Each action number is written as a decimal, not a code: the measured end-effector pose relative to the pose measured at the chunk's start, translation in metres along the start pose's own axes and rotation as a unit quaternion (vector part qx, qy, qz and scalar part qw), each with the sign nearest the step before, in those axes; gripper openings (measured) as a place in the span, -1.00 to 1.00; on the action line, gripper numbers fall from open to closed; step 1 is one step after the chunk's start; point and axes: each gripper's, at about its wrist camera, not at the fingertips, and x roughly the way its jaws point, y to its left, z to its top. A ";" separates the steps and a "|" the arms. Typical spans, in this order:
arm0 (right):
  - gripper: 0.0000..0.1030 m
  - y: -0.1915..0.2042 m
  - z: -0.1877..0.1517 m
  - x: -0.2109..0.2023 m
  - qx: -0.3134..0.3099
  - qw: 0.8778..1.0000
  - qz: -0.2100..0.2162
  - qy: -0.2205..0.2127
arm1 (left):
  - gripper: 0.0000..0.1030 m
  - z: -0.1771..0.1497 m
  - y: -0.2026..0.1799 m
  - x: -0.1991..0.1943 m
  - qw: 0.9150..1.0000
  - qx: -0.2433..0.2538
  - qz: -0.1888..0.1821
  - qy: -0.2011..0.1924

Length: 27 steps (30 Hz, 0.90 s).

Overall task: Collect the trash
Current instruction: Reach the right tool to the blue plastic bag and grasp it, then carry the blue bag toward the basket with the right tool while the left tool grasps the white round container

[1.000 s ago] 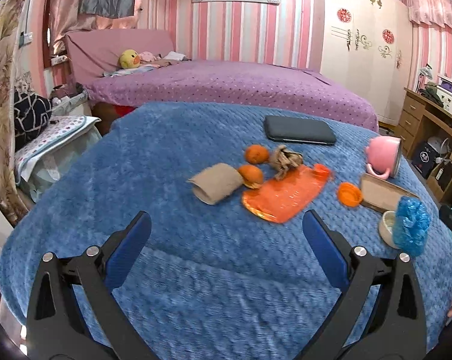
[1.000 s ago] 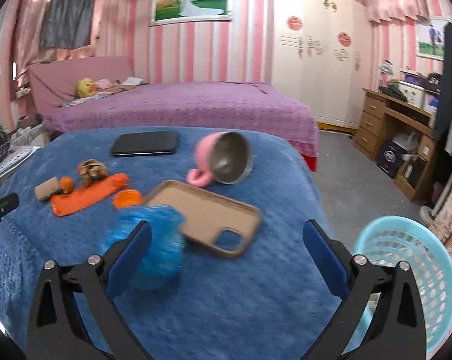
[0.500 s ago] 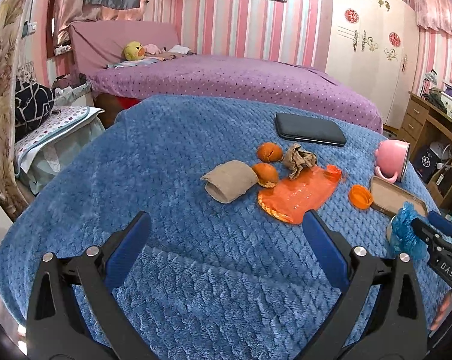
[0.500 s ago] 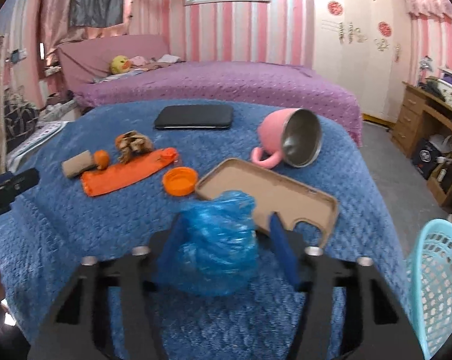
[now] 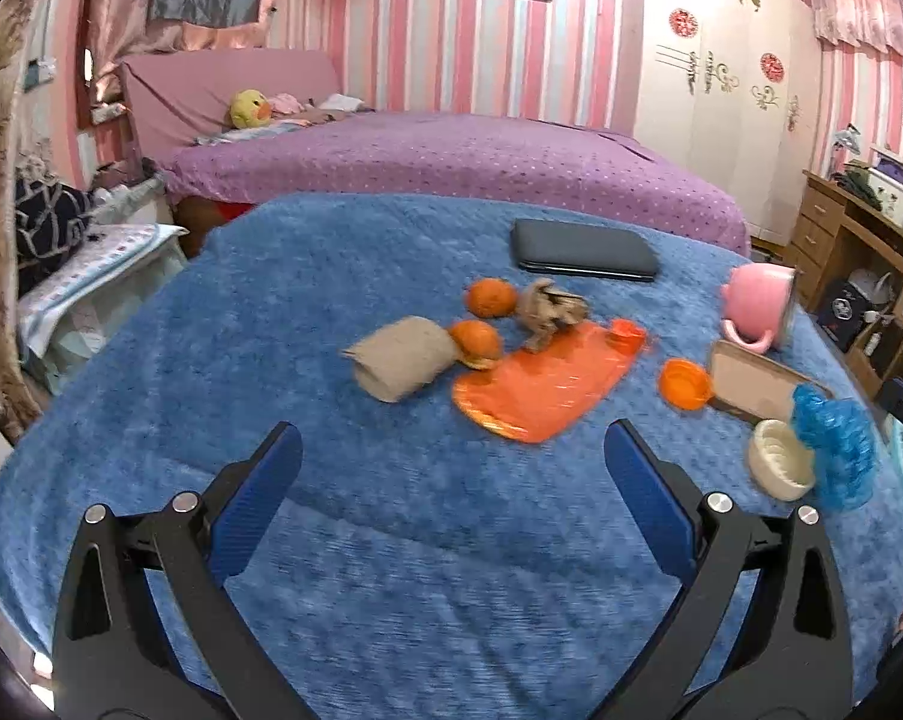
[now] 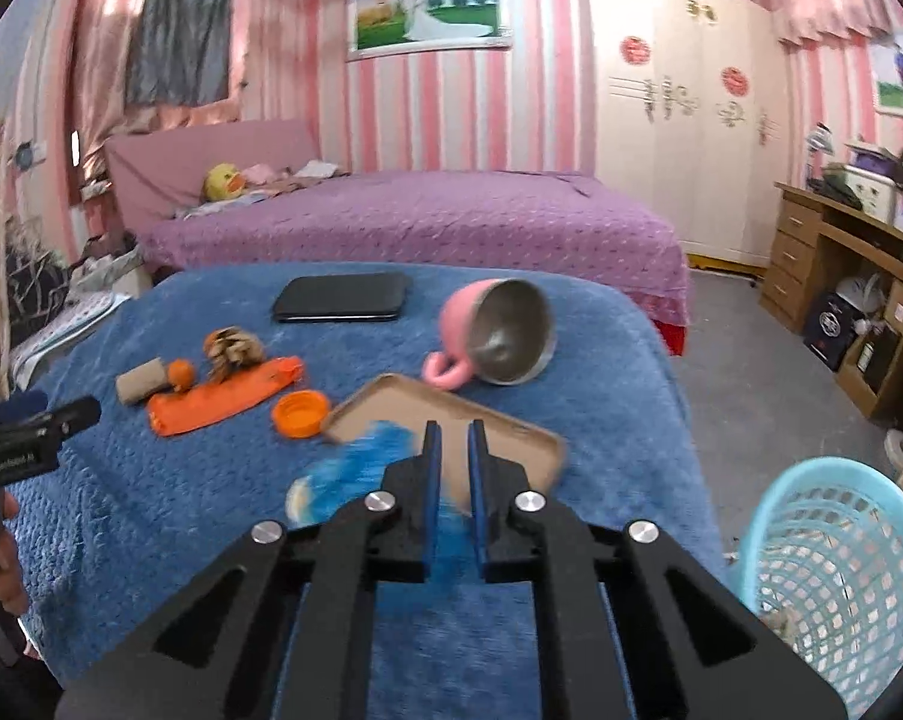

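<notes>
On the blue blanket (image 5: 271, 312) lie an orange plastic wrapper (image 5: 541, 387), an orange cap (image 5: 684, 383), two orange peels (image 5: 490, 297), a crumpled brown scrap (image 5: 550, 307) and a brown paper roll (image 5: 400, 357). My right gripper (image 6: 451, 438) is shut on a crumpled blue plastic bag (image 6: 361, 468), which also shows at the right in the left wrist view (image 5: 835, 456), beside a small white cup (image 5: 781, 468). My left gripper (image 5: 451, 468) is open and empty, short of the wrapper. A light blue mesh basket (image 6: 841, 570) stands on the floor at lower right.
A tan phone case (image 6: 451, 420), a tipped pink mug (image 6: 493, 336) and a black tablet (image 6: 343, 297) lie on the blanket. A purple bed (image 6: 421, 216) is behind. A wooden desk (image 6: 841, 264) stands at the right. Bedside clutter (image 5: 91, 276) is at the left.
My right gripper has closed from wide open onto the blue plastic bag. My left gripper has stayed open and shifted slightly over the blanket.
</notes>
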 end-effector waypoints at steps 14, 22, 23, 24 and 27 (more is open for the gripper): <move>0.57 0.008 -0.008 0.010 -0.008 1.000 0.024 0.014 | 0.89 -0.010 -0.045 0.003 0.999 0.039 -0.014 0.006; -0.49 0.034 -0.020 0.033 -0.030 0.996 0.069 0.056 | 0.89 -0.009 -0.035 0.008 1.000 0.020 -0.007 0.014; -0.67 0.033 -0.020 0.033 -0.026 0.995 0.076 0.055 | 0.89 -0.009 -0.036 0.008 1.000 0.018 -0.009 0.015; -0.72 0.030 -0.020 0.031 -0.023 0.995 0.081 0.052 | 0.89 -0.009 -0.037 0.008 1.000 0.017 -0.011 0.016; -0.81 0.017 -0.017 0.020 -0.017 0.998 0.061 0.027 | 0.89 -0.009 -0.046 0.008 1.000 0.020 -0.018 0.017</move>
